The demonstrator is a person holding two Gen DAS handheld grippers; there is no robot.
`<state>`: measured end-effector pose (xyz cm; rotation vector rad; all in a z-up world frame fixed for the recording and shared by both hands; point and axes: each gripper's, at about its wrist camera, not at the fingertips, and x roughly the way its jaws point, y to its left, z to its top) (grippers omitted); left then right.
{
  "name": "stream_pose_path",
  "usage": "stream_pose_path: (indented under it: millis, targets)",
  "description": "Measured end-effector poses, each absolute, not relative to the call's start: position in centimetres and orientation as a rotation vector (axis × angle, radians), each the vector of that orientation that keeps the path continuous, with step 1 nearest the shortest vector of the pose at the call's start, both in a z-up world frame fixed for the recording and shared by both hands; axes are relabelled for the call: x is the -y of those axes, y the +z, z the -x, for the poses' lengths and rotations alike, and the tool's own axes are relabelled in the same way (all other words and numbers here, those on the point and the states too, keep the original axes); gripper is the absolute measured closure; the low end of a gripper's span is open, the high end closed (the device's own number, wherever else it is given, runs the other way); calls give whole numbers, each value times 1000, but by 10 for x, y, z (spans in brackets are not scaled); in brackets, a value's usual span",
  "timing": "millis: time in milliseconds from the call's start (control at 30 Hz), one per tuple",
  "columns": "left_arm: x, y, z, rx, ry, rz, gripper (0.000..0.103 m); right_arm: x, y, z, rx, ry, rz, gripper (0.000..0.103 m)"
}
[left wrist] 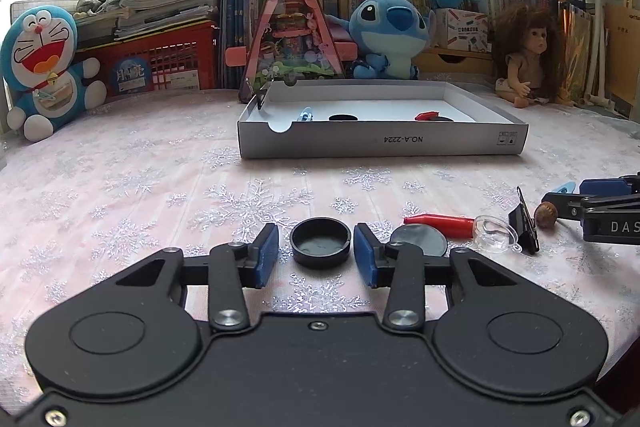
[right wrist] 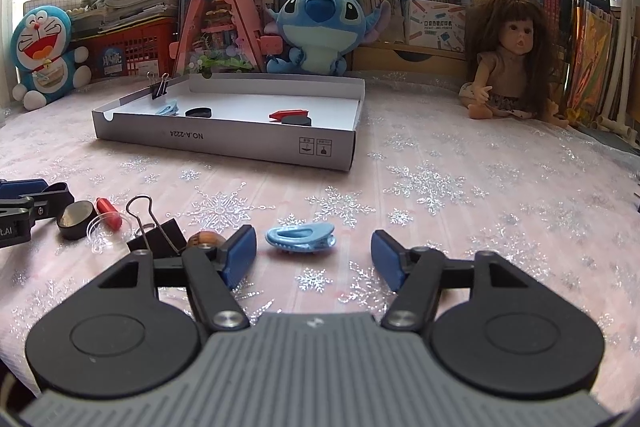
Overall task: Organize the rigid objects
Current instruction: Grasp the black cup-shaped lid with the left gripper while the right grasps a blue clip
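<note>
On the snowflake tablecloth a black round cap (left wrist: 320, 243) lies between the blue pads of my left gripper (left wrist: 316, 239), which is open. The right pad is almost at the cap's rim; the left pad stands a little apart. Just right of it lie a black disc (left wrist: 418, 239), a red cylinder (left wrist: 438, 223), a clear plastic cap (left wrist: 494, 233), a black binder clip (left wrist: 524, 223) and a brown ball (left wrist: 546, 215). My right gripper (right wrist: 314, 243) is open wide, and a light blue hair clip (right wrist: 300, 237) lies on the cloth between its fingertips, untouched.
A shallow white box (left wrist: 380, 143) stands further back. It holds a blue clip, a black cap, a red piece on a black disc, and a binder clip on its left wall. Plush toys (left wrist: 388, 35), a doll (right wrist: 508, 67), a red crate and books line the back.
</note>
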<state>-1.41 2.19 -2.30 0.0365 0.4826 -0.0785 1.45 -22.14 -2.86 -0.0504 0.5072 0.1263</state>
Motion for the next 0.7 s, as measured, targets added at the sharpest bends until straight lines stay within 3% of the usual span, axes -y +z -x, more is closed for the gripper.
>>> stream_pose_path:
  millis: [233,333,467,700]
  targets:
    - [-20,-23,12,-481,-88,-50,72,221,-29,-14,-509,125,61,27]
    - [-19,-23,11,-481,-88,-52,73,221,-29,-13,-509,135,50,35]
    - [-20,-22,11,-483,-88,-51,73,216,-28,-11,-499,156,60,57]
    - [-22,-16,8,-487,-85,-39,73,216,-25,-13,-492,165,67,59]
